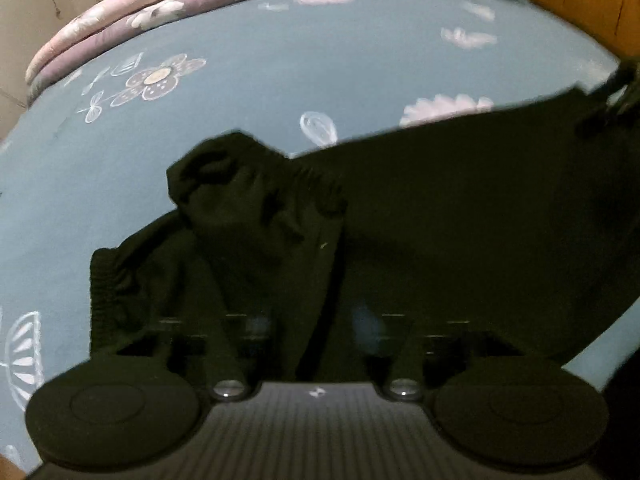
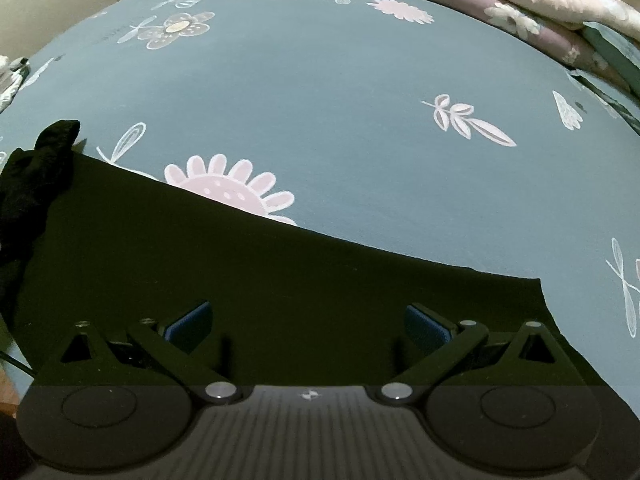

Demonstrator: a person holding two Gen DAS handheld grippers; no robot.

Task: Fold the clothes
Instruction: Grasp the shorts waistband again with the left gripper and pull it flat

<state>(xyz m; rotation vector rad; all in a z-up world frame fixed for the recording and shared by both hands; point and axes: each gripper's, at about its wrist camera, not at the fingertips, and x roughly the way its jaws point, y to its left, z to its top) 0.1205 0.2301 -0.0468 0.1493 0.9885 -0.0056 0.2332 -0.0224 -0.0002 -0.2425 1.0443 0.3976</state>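
Note:
A black garment (image 1: 460, 208) lies spread on a blue flowered bed sheet (image 1: 280, 80). Its gathered elastic waistband (image 1: 248, 164) is bunched and raised in the left wrist view. My left gripper (image 1: 308, 320) is low over it, its fingers mostly hidden by dark cloth, and a fold of the garment runs up from between them; it looks shut on that fold. In the right wrist view the garment (image 2: 240, 280) lies flat with a straight far edge. My right gripper (image 2: 308, 320) hovers over it, open, with blue pads (image 2: 192, 322) wide apart and nothing between them.
A folded pink and purple quilt (image 1: 160, 0) lies along the far side of the bed, also in the right wrist view (image 2: 540, 8). Wooden furniture (image 1: 580, 0) stands at the upper right. A raised black bunch of cloth (image 2: 40, 160) stands at the left edge.

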